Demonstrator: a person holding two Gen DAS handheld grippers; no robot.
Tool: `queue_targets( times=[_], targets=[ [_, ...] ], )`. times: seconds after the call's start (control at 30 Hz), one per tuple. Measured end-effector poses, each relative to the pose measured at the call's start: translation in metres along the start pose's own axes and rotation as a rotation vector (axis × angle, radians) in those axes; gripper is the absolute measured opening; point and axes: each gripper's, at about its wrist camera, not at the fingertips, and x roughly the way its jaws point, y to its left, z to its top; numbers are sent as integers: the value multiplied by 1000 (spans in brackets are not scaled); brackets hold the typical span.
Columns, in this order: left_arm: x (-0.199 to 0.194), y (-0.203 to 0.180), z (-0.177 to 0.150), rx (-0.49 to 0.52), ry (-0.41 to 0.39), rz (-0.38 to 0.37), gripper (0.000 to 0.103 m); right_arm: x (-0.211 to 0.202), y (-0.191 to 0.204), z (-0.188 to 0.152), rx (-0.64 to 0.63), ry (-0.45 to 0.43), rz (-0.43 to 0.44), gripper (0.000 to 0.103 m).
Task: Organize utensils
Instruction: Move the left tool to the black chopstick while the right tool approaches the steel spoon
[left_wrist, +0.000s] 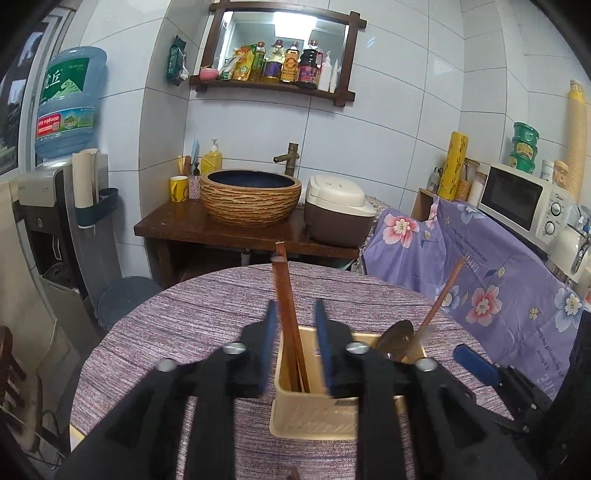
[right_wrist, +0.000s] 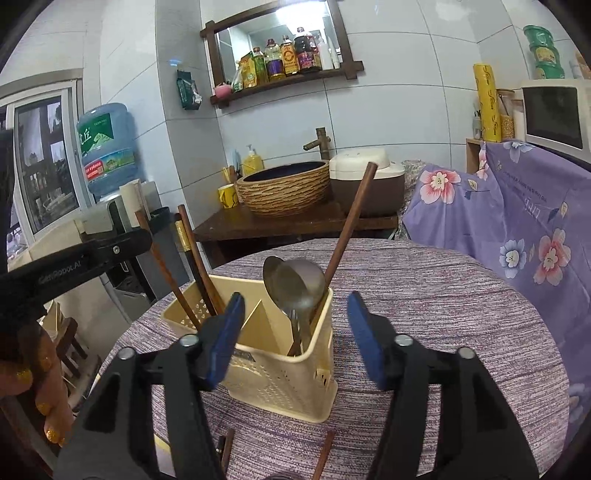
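- Left wrist view is showing the caddy (left_wrist: 314, 413) sitting on the round table (left_wrist: 184, 325), just under and ahead of the left gripper (left_wrist: 295, 332).
- Chopsticks (left_wrist: 286, 295) are standing in the caddy's left compartment, leaning slightly and rising between the two blue fingers (left_wrist: 271, 332); the fingers are standing a little apart on either side, and whether they are touching the wood cannot be told.
- Right wrist view is showing the same caddy (right_wrist: 280, 373) divided into compartments: the chopsticks (right_wrist: 195, 266) are leaning in the far left one, while a ladle (right_wrist: 299, 284) and a spoon (right_wrist: 273, 273) are sitting in the near right one.
- A wooden handle (right_wrist: 351, 221) is slanting up and to the right out of that right compartment.
- The right gripper (right_wrist: 295, 339) is hovering with its jaws spread wide, holding nothing, its left finger overlapping the caddy's front wall.
- Two more wooden sticks (right_wrist: 323, 458) are lying on the cloth at the near edge, partly hidden by the gripper body.
- Beyond the table a woven basin (left_wrist: 251, 195) is sitting on a dark counter (left_wrist: 177, 225) beside a rice cooker (left_wrist: 338, 210).
- A microwave (left_wrist: 524, 203) is standing to the right above a floral cloth (left_wrist: 498, 277), and a water dispenser (left_wrist: 55, 177) is standing to the left.
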Motion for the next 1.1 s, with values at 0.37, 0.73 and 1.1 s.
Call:
queue_targets(
  times=[0.37, 0.73, 1.1],
  targets=[
    [-36, 36, -105, -57, 186, 74, 50, -26, 18, -87, -141, 265, -13, 61],
    [-36, 29, -184, -46, 352, 59, 49, -14, 19, -148, -116, 369, -73, 61],
    [-26, -1, -212, 45, 404, 53, 49, -36, -7, -159, -15, 382, -90, 61]
  ],
)
